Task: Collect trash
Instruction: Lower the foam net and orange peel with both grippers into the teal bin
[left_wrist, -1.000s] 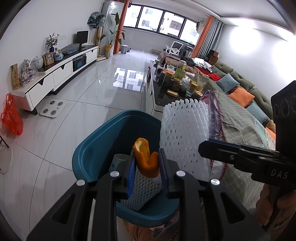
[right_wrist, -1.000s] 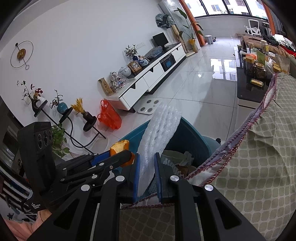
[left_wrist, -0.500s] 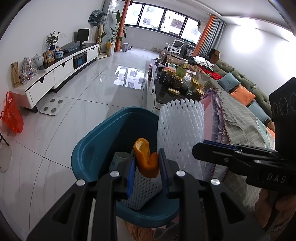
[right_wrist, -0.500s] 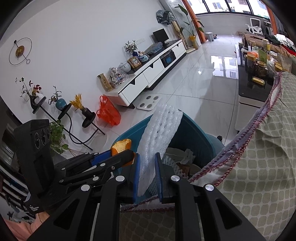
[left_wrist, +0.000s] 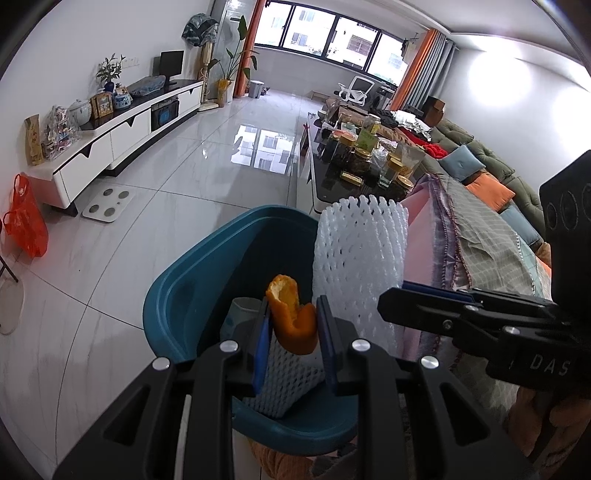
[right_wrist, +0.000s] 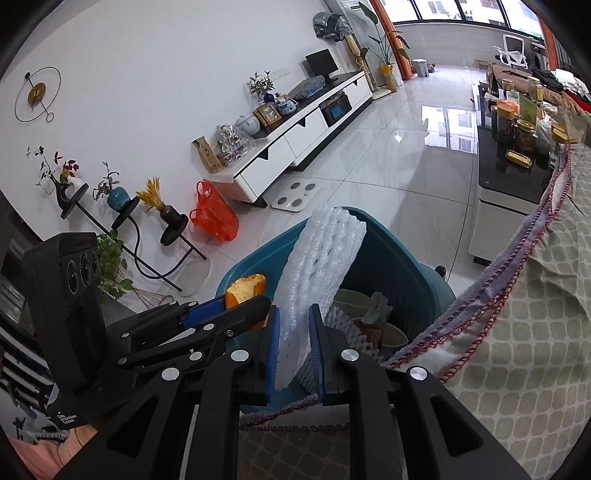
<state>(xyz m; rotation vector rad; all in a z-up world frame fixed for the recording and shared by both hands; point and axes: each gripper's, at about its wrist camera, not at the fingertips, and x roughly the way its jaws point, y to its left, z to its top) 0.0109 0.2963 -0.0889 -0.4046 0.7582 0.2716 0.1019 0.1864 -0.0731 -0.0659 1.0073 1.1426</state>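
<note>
Room: I stood over a glossy white tiled floor (left_wrist: 122, 258), with a long white TV cabinet (right_wrist: 295, 147) on the far wall and a dark coffee table (left_wrist: 332, 184) crowded with jars beside a green sofa (left_wrist: 491, 173).
Cloth: a grey patterned blanket (right_wrist: 535, 332) with red stitched edging lay just beside the bin on my right.
Bin: a teal plastic trash bin (left_wrist: 177, 295) stood on the floor directly below both my grippers; it already held a paper cup (left_wrist: 240, 314), another piece of white foam netting (left_wrist: 288, 384) and some crumpled scraps.
Orange bag: a red-orange plastic bag (right_wrist: 214, 218) sat on the floor near the end of the cabinet, well apart from the bin.
Right gripper: my right gripper (right_wrist: 293, 332) hung above the bin's near rim, its blue pads nearly together and pinching the lower end of a white foam fruit net (right_wrist: 321, 266).
Foam net: it stood upright and slightly tilted from my right fingers, its upper end reaching over the bin's open mouth.
Left gripper: my left gripper (left_wrist: 291, 332) hung over the bin too, just beside the right one, its pads closed tight on a piece of orange peel (left_wrist: 291, 317).
Peel: the peel stuck up between my left fingers, above the bin's inside, not yet dropped.
</note>
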